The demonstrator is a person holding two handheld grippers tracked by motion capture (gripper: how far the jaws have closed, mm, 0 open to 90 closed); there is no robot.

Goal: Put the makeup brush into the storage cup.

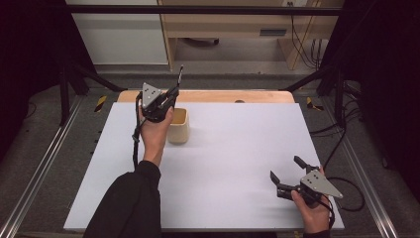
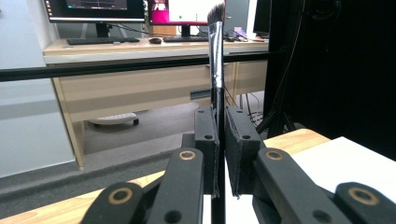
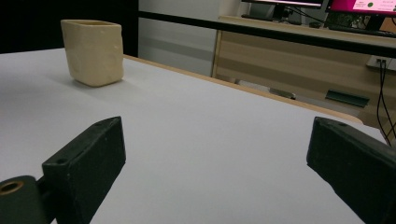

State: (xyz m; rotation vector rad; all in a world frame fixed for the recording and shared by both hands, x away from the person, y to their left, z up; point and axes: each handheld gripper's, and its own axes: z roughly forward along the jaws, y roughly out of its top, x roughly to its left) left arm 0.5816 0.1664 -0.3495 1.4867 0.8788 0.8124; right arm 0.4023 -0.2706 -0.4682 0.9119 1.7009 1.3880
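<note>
High view: fixed above the near edge of the table (image 1: 223,198), facing forward and down; takes in the whole white top, the floor and a desk beyond the far edge.

Left gripper view: rides on the left gripper (image 2: 222,140), raised over the far left part of the table, facing level past the far edge towards the desk (image 2: 140,51) with monitors; jaws very near the lens.

Right gripper view: rides on the right gripper (image 3: 215,158), low at the near right corner, facing across the top.

Shared: the cup (image 1: 178,126) (image 3: 93,44) appears in the high and right gripper views; the desk in all three.
</note>
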